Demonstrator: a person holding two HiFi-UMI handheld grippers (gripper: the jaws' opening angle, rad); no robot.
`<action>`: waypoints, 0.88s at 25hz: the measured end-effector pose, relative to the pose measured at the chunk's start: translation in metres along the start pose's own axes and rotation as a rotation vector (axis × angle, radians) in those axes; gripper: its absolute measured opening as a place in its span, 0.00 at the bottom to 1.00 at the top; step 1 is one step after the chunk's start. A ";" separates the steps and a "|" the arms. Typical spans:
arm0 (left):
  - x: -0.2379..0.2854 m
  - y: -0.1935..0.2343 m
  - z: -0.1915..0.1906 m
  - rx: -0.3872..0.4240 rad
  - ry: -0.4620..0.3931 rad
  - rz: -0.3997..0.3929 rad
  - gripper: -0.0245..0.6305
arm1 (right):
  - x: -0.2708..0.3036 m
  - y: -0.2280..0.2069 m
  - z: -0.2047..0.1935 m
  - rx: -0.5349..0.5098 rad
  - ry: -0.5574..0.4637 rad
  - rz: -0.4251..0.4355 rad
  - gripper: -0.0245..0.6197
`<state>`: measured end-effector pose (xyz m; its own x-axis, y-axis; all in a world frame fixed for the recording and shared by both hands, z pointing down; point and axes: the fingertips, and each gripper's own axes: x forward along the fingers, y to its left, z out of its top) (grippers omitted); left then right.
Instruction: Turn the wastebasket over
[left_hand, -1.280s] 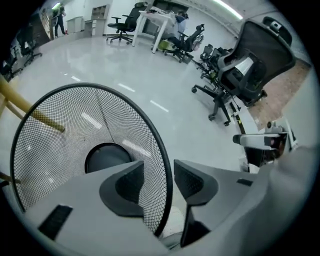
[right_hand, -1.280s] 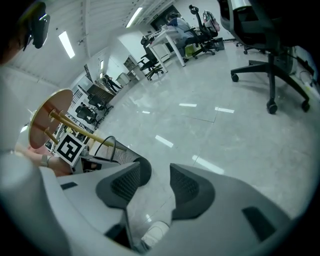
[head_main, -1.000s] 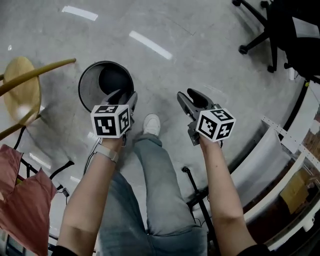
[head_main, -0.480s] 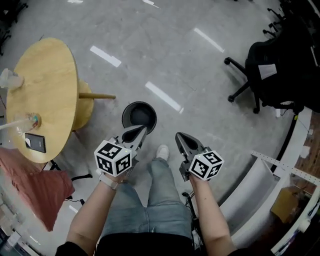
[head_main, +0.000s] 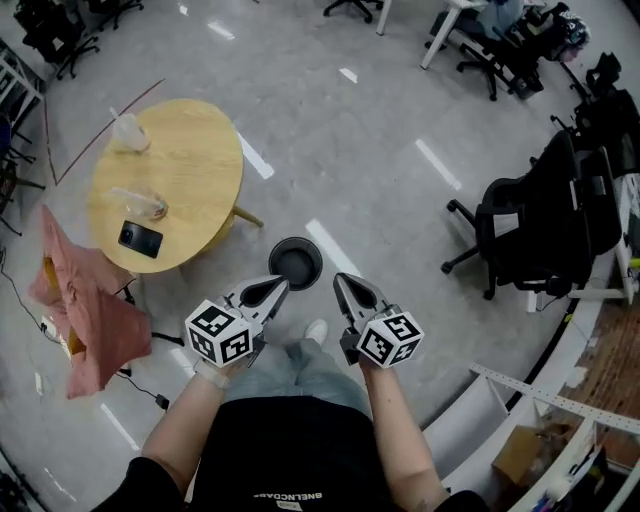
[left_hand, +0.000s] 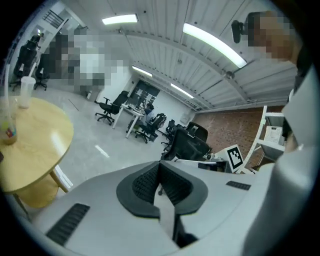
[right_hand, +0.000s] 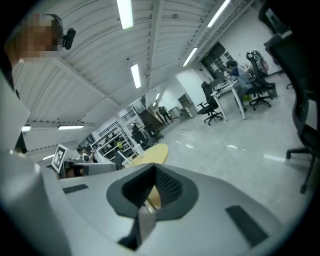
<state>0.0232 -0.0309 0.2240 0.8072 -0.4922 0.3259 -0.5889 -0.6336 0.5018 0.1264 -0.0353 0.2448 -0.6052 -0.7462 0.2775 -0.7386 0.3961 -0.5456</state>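
The dark round wastebasket (head_main: 295, 262) stands upright on the grey floor, mouth up, just beyond both grippers in the head view. My left gripper (head_main: 276, 285) is held high above the floor, shut with nothing between its jaws, pointing towards the basket from the near left. My right gripper (head_main: 340, 281) is likewise raised and shut on nothing, beside it on the right. In the left gripper view the closed pads (left_hand: 161, 182) meet over a view of the office. In the right gripper view the pads (right_hand: 155, 187) are closed too. Neither gripper touches the basket.
A round wooden table (head_main: 165, 185) with cups and a phone (head_main: 140, 238) stands at left, a pink cloth (head_main: 85, 310) near it. A black office chair (head_main: 545, 225) is at right, white shelving (head_main: 520, 400) at lower right. My foot (head_main: 315, 332) is by the basket.
Both grippers have closed and risen far from the floor, away from the basket. The view has pulled back, so the basket looks small and the table and chairs have come into sight.
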 end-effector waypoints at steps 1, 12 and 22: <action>-0.011 -0.004 0.009 0.020 -0.020 0.001 0.06 | 0.000 0.014 0.009 -0.026 0.001 0.018 0.05; -0.090 -0.067 0.093 0.209 -0.183 -0.171 0.06 | -0.022 0.138 0.077 -0.252 -0.096 0.098 0.05; -0.097 -0.071 0.132 0.269 -0.233 -0.218 0.06 | -0.017 0.173 0.103 -0.383 -0.153 0.076 0.05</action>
<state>-0.0191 -0.0171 0.0512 0.9016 -0.4315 0.0294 -0.4196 -0.8562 0.3014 0.0392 -0.0092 0.0643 -0.6324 -0.7666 0.1113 -0.7681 0.6019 -0.2184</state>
